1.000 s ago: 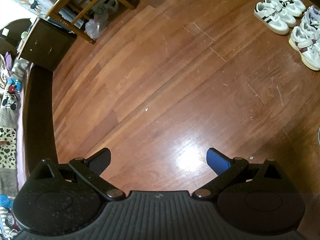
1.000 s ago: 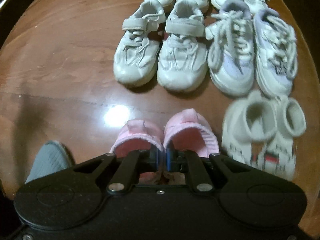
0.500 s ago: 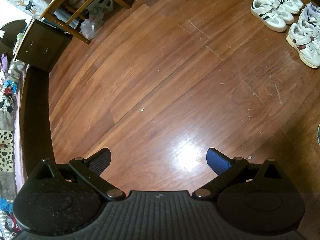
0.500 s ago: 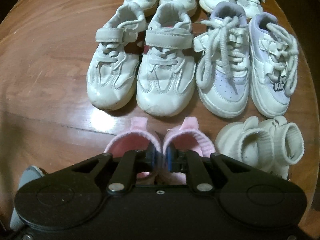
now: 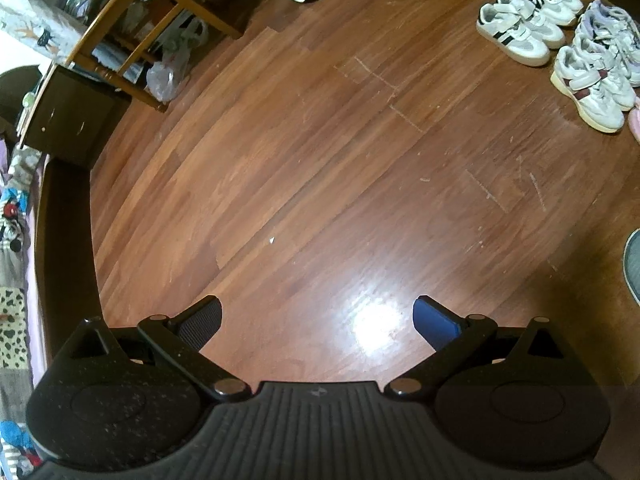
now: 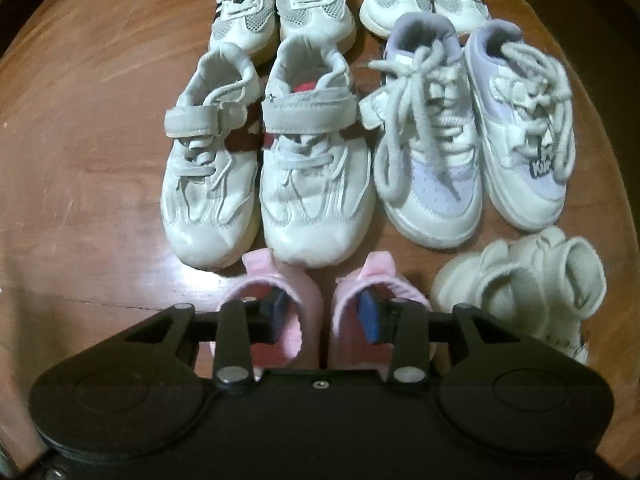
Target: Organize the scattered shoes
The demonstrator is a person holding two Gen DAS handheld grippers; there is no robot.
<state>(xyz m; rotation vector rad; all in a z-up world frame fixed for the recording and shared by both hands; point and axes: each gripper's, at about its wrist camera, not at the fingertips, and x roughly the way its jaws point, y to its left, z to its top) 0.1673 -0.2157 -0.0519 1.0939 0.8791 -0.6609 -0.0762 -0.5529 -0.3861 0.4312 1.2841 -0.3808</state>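
The right gripper (image 6: pixel 323 314) stands part-open, one finger inside each pink bootie (image 6: pixel 276 300), gripping neither (they sit apart, just near of the strap sneakers (image 6: pixel 264 184)). The left gripper (image 5: pixel 316 322) gapes wide and empty over bare wooden floor (image 5: pixel 320 160).

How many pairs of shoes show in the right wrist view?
5 pairs: two strap pairs at the back, left and right; white strap pair and laced lilac pair in the middle; pink pair nearest. The white sock-like pair may count too.
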